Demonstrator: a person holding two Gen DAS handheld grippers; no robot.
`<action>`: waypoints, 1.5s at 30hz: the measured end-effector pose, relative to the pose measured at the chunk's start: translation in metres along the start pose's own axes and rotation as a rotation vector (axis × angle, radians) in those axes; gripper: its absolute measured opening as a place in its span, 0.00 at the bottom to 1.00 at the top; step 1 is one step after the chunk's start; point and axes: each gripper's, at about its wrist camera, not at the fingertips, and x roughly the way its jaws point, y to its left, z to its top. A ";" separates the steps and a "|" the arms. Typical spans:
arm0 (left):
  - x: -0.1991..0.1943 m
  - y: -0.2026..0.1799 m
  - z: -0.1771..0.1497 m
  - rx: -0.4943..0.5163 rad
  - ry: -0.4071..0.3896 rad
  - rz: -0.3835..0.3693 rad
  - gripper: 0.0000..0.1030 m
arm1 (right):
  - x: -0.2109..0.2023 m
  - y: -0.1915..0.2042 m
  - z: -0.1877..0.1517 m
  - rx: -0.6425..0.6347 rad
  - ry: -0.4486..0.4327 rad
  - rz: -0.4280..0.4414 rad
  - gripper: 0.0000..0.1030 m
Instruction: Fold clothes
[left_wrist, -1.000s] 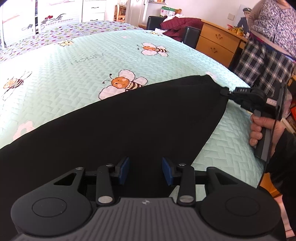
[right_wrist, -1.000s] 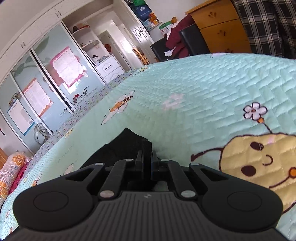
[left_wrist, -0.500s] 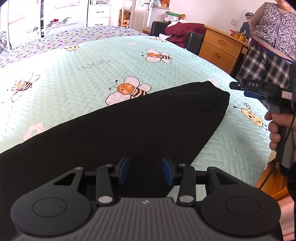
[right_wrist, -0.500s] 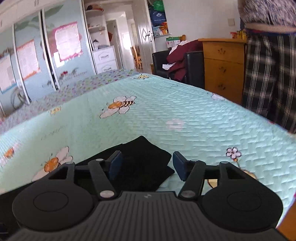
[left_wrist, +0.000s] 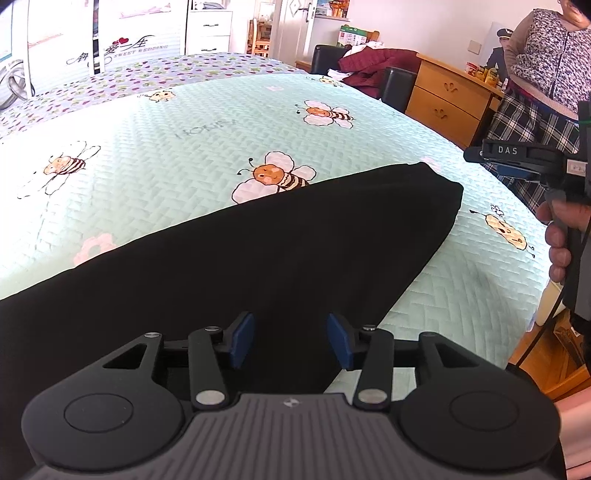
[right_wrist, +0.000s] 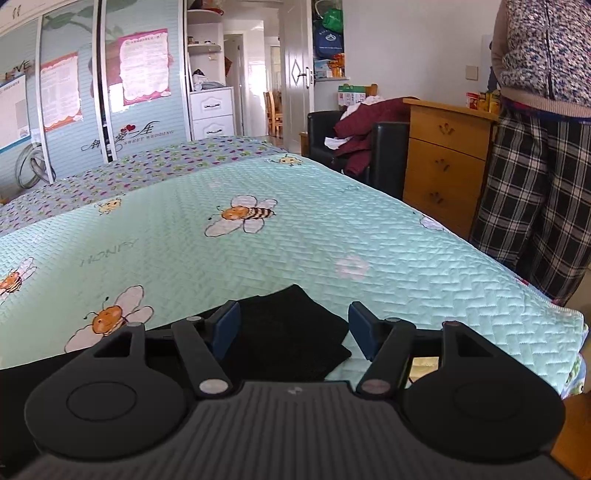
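Note:
A black garment lies flat across the mint bee-print bedspread, narrowing to a folded corner at the right. My left gripper hovers open just above its near edge, nothing between the blue pads. In the left wrist view the right gripper floats to the right of that corner, apart from the cloth, held by a hand. From the right wrist view, the right gripper stands open over the garment's corner, holding nothing.
A person in plaid trousers stands by the bed's right side. Behind are a wooden dresser, a black chair with maroon clothing and wardrobe doors. The bed edge drops off at right.
The right gripper opened and let go of the garment's corner, then lifted up and back. The corner now rests on the bedspread. My left gripper stayed open, rising slightly.

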 end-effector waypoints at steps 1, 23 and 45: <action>-0.001 0.001 -0.001 -0.002 -0.001 0.001 0.47 | -0.001 0.002 0.001 -0.005 -0.001 0.003 0.63; -0.015 0.022 -0.015 -0.073 -0.002 0.040 0.49 | 0.004 0.087 -0.035 -0.125 0.079 0.271 0.67; -0.150 0.261 -0.152 -0.626 -0.219 0.484 0.39 | -0.083 0.287 -0.084 -0.343 0.144 0.789 0.61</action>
